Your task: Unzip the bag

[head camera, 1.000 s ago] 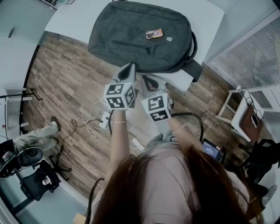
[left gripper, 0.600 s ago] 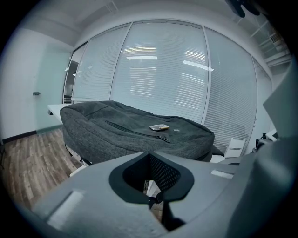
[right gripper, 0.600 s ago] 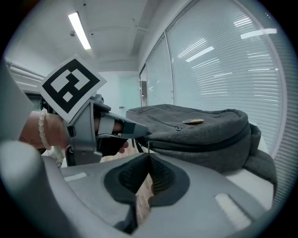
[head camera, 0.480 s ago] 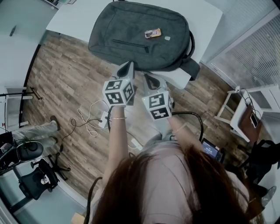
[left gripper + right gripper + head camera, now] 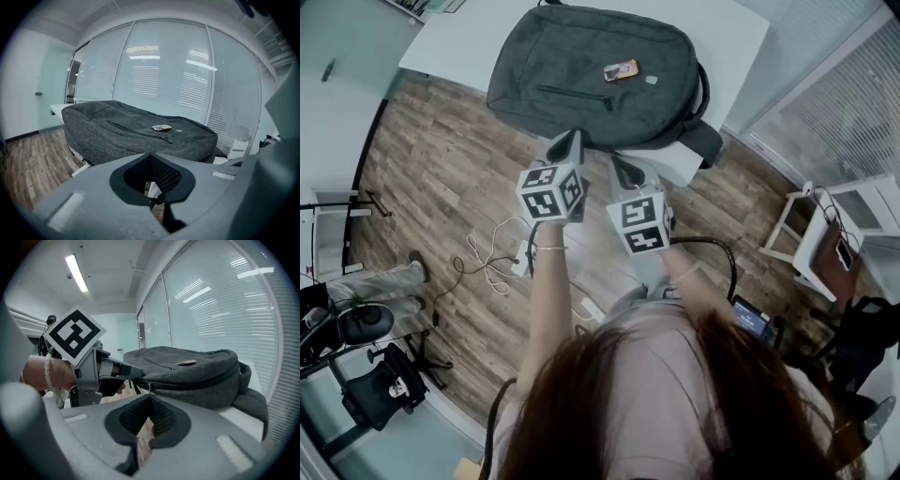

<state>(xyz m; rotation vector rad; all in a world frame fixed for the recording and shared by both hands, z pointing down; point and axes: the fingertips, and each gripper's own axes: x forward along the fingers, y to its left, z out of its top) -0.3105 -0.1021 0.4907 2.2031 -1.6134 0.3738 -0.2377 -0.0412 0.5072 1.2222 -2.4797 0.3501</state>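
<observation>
A dark grey backpack (image 5: 581, 66) lies flat on a white table (image 5: 459, 37), its closed front-pocket zipper (image 5: 577, 96) facing up and a small yellow tag (image 5: 621, 70) on top. My left gripper (image 5: 572, 141) is shut and empty, its tip at the bag's near edge. My right gripper (image 5: 619, 167) sits beside it, also shut. In the right gripper view, the bag's side zipper pull (image 5: 149, 387) hangs just past my right gripper (image 5: 149, 397); I cannot tell if they touch. The left gripper (image 5: 138, 372) points at the bag (image 5: 197, 376) there. The left gripper view shows the bag (image 5: 131, 131) ahead of my left gripper (image 5: 150, 155).
White cables (image 5: 492, 258) lie on the wood floor below the table's edge. A person's legs (image 5: 375, 286) and a chair base (image 5: 384, 384) are at the left. A small white stand (image 5: 811, 234) is at the right, by blind-covered windows (image 5: 853, 103).
Both grippers keep their places at the bag's near edge, jaws shut throughout. Only the head view has shifted slightly.
</observation>
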